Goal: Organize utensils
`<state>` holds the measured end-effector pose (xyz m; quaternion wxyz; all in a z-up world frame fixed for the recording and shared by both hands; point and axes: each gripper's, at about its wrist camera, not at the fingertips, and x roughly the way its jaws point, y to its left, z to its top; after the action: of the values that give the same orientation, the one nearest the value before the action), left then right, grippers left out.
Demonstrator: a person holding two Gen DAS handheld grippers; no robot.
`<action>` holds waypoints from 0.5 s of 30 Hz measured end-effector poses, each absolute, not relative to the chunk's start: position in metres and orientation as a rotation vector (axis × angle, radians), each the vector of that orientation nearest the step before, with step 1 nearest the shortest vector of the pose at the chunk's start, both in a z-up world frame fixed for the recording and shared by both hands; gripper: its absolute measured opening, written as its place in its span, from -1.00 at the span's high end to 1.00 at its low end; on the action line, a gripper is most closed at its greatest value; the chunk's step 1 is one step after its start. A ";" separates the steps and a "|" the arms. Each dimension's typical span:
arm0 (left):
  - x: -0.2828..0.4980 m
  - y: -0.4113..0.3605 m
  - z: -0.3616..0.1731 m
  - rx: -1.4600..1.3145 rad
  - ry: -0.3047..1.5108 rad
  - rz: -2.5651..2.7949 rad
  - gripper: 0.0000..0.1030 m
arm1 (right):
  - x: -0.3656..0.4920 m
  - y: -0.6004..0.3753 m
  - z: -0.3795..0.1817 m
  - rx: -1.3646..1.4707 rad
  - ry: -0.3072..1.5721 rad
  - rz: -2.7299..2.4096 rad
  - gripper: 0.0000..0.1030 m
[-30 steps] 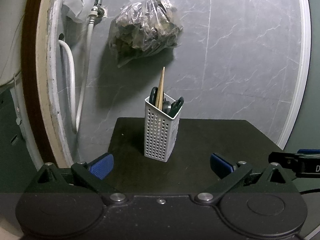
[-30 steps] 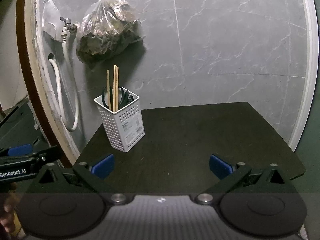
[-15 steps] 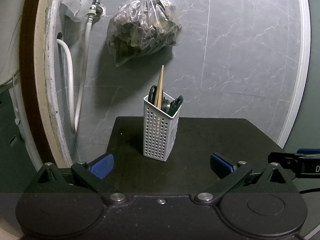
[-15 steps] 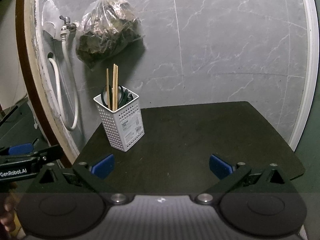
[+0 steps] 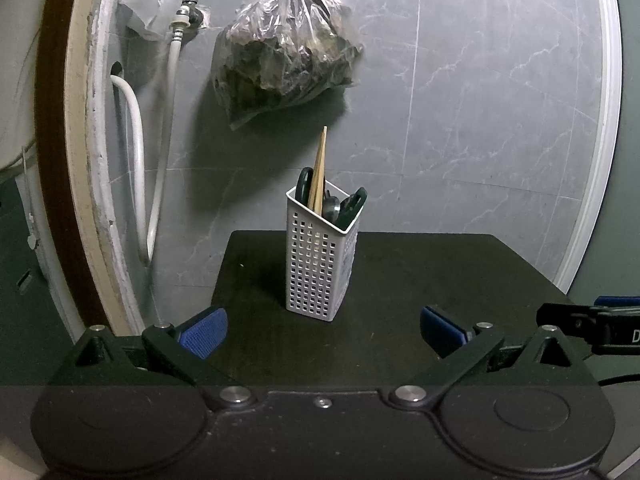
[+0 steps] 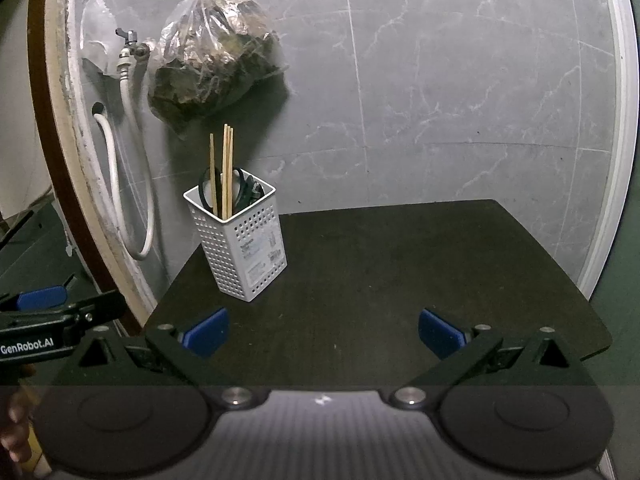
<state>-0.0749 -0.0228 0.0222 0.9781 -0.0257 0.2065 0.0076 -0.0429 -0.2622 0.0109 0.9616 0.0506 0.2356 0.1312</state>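
Left wrist view, going left to right: a white hose (image 5: 138,184) loops down the wall at 9 o'clock, and a clear bag (image 5: 284,56) of dark stuff hangs at 12 o'clock. Below the bag, a white perforated holder (image 5: 318,268) stands upright on the dark desk (image 5: 420,272), near its far left part. Chopsticks (image 5: 319,172) lean in the holder with dark-handled utensils (image 5: 352,206) beside them. The left gripper (image 5: 324,326) has its blue pads (image 5: 204,330) spread wide apart and grips nothing; the holder sits ahead of the gap, not touching either pad. At 3 o'clock the right gripper's side pokes into view.

Right wrist view: at 9 o'clock the left gripper's black body (image 6: 52,330) shows, with part of a hand (image 6: 14,428) at 8 o'clock. The hose (image 6: 116,184) and bag (image 6: 208,64) sit at 10 to 11 o'clock. The holder (image 6: 244,246) stands at 11 o'clock on the desk (image 6: 400,272), near its left edge, a printed label on its right face. Several chopsticks (image 6: 226,168) rise upright from it. The right gripper (image 6: 322,328) is wide open too, empty, its pads (image 6: 440,332) above bare desk, well apart from the holder.
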 end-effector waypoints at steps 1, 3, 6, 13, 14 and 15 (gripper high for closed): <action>-0.074 -0.023 0.022 -0.052 0.417 0.015 -0.99 | -0.043 -0.262 0.011 0.103 0.479 0.265 -1.00; -0.074 -0.023 0.022 -0.051 0.419 0.016 -0.99 | -0.042 -0.262 0.010 0.105 0.481 0.262 -1.00; -0.073 -0.023 0.021 -0.051 0.420 0.016 -0.99 | -0.041 -0.262 0.010 0.107 0.483 0.260 -1.00; -0.072 -0.023 0.021 -0.051 0.421 0.018 -0.99 | -0.041 -0.262 0.010 0.107 0.483 0.260 -1.00; -0.072 -0.023 0.021 -0.051 0.422 0.017 -0.99 | -0.041 -0.262 0.010 0.107 0.483 0.259 -1.00; -0.071 -0.023 0.020 -0.052 0.423 0.018 -0.99 | -0.041 -0.262 0.010 0.107 0.483 0.260 -1.00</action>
<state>-0.0713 -0.0227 0.0199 0.9774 -0.0256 0.2098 0.0087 -0.0409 -0.2619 0.0105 0.9613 0.0526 0.2383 0.1281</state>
